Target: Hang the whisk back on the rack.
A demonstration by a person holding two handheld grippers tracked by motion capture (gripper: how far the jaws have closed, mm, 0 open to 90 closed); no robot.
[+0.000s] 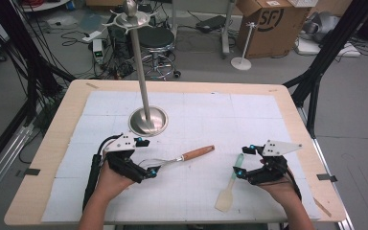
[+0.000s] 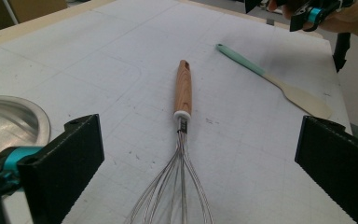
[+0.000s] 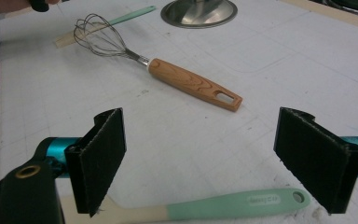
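- Whisk (image 1: 172, 161) lay on the white mat (image 1: 249, 115), wire loops toward the person's left hand and wooden handle (image 2: 183, 88) pointing away toward the table's middle.
- The left gripper (image 1: 149, 173) sat low at the wire end with its jaws spread wide; in the left gripper view the wires ran up between the two black pads without touching either.
- The spatula (image 1: 231, 184) rested to the right, pale blade nearest the person and mint handle (image 3: 242, 203) running away from them, well apart from the whisk.
- The right gripper (image 1: 238, 163) hovered at the spatula's handle, jaws likewise spread, the handle lying crosswise just below and between them in the right gripper view.
- A steel stand (image 1: 148, 120) with a round base stood upright just behind the whisk, its hooks high at the top of the pole.
- Risk, as I judged it: closing on the springy wires rather than the handle could let the whisk flex, twist or slip out when lifted.
- A second risk was the spatula's thin, flat handle: jaws that closed too high might skim over it or tip it sideways instead of pinching it.
- The stand's base sat near the left gripper, so a careless lift could knock the whisk's handle against the pole and rock the stand.
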